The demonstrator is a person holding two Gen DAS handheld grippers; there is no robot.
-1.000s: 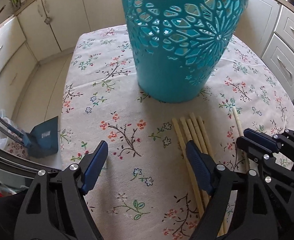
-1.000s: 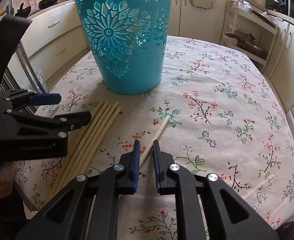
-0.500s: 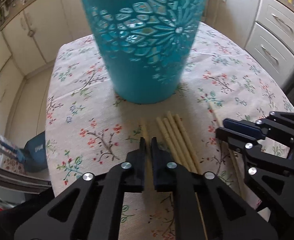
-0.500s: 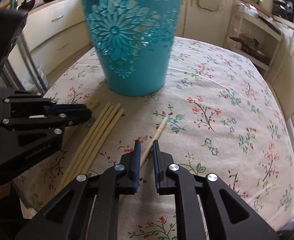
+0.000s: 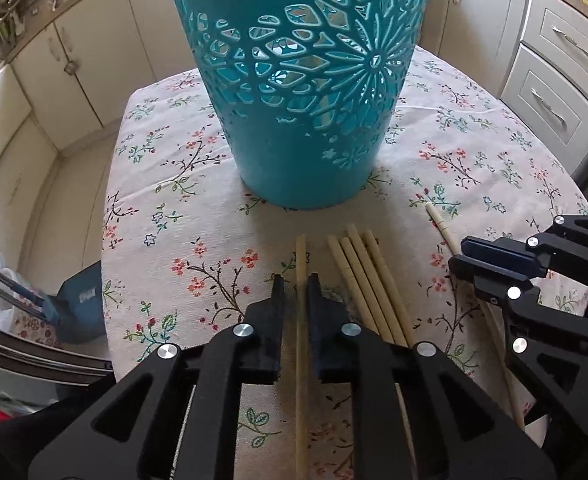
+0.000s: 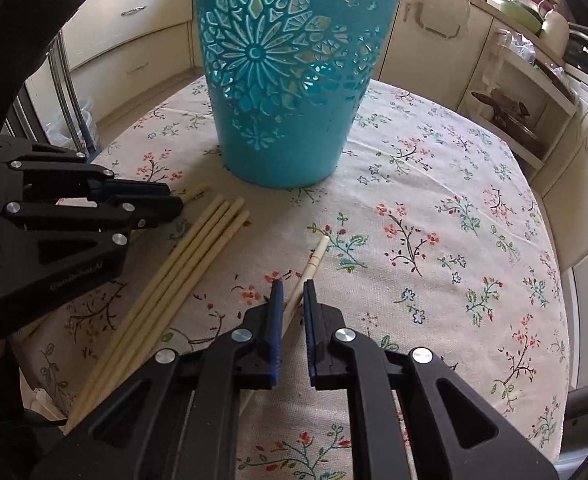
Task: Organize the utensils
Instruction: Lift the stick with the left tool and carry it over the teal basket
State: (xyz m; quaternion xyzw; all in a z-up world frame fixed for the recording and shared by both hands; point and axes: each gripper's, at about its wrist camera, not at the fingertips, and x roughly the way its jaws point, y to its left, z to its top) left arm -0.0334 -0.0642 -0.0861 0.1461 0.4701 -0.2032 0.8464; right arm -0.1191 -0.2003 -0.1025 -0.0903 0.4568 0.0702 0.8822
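Note:
A tall teal cut-out basket (image 5: 302,100) (image 6: 285,92) stands on the flowered tablecloth. One pale chopstick (image 5: 302,264) runs between the fingers of my left gripper (image 5: 296,284). Its jaws are opening, with a thin gap showing on the stick's left side. Just to its right lie several chopsticks (image 5: 368,280) (image 6: 197,252) in a bundle. My right gripper (image 6: 291,292) is shut on a separate chopstick (image 6: 314,256) that crosses its pads at a slant. Each gripper shows in the other's view: the right gripper (image 5: 474,260) and the left gripper (image 6: 161,200).
The round table's edge (image 5: 107,280) drops to the floor on the left, where a blue dustpan (image 5: 81,300) lies. Kitchen cabinets and drawers (image 5: 562,80) ring the table. An open shelf with pots (image 6: 514,112) stands to the right.
My left gripper went from wide open to closed around one chopstick set apart from the bundle, then eased slightly wider. The right gripper kept its chopstick and barely shifted.

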